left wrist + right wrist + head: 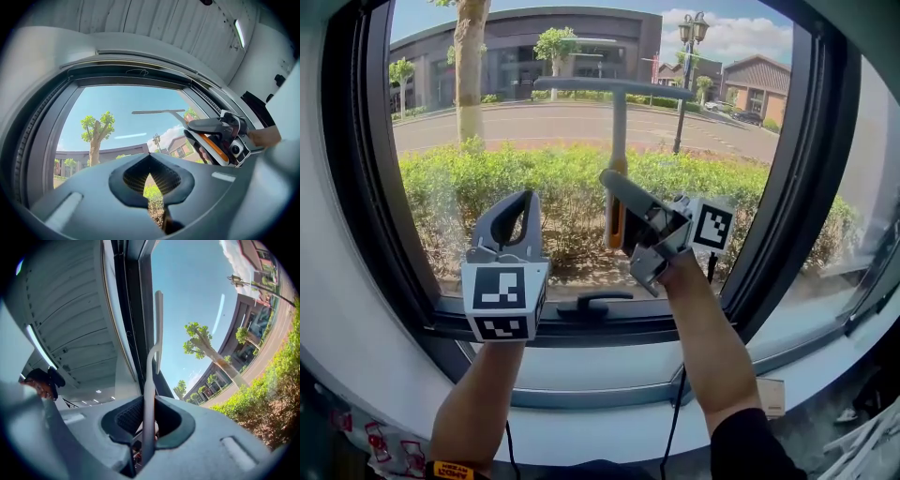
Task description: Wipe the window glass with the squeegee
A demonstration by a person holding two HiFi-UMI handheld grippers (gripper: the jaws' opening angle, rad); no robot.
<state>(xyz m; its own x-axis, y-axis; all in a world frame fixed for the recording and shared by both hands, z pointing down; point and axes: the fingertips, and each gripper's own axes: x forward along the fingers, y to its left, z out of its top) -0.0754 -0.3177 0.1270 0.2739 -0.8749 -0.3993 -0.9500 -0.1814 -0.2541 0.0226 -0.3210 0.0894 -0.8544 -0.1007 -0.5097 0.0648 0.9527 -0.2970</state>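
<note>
The squeegee (pixel 619 131) stands upright against the window glass (pixel 516 150). Its grey blade lies level near the top of the pane and its orange handle hangs below. My right gripper (pixel 617 211) is shut on that handle, at the middle of the pane. In the right gripper view the grey stem of the squeegee (pixel 149 376) rises from between the jaws of the right gripper (pixel 147 401). My left gripper (pixel 520 202) hovers to the left of the squeegee, apart from it, jaws together and holding nothing. In the left gripper view the left gripper (pixel 150 157) faces the glass, with the squeegee (pixel 152 111) and the right gripper (pixel 213 133) at the right.
A dark window frame (pixel 797 169) borders the pane. A black window handle (pixel 592 303) sits on the lower rail just under the grippers. The white sill (pixel 609 412) runs below. A black cable (pixel 680 412) hangs from the right arm. Outside are a hedge, a tree and buildings.
</note>
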